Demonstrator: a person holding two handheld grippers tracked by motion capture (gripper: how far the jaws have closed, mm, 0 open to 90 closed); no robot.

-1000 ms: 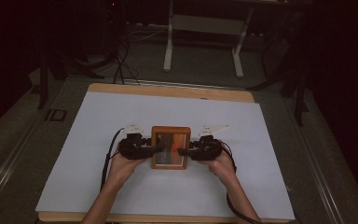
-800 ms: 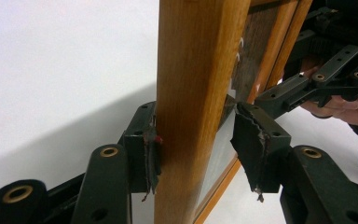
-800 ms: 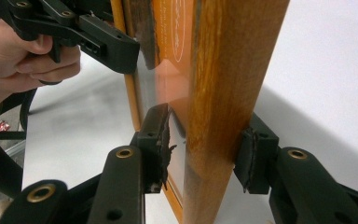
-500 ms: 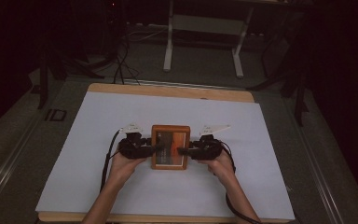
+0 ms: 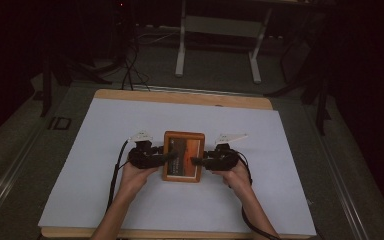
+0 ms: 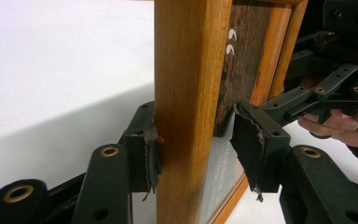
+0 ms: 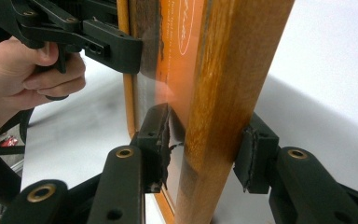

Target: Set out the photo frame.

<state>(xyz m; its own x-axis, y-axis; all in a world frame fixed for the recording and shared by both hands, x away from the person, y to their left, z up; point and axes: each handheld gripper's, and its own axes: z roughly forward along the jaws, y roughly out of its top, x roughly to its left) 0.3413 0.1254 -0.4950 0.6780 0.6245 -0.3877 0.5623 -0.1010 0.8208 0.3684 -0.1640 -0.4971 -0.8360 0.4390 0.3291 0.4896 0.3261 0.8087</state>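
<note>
Between the left gripper [image 5: 172, 156] and the right gripper [image 5: 194, 161] sits a wooden picture frame [image 5: 182, 156] on the white table [image 5: 105, 130]. Each gripper straddles one side rail of the frame. On both, one pad touches the wood and the other pad stands just off it, so neither is pinching.

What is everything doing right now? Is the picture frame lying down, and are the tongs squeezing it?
Picture frame: lying flat on the white sheet, picture side up, gripped from both sides.
Left tongs: astride the frame's left rail, one pad touching it, the other a little off.
Right tongs: astride the right rail, barely apart from it.
White sheet: spread flat on the table.
</note>
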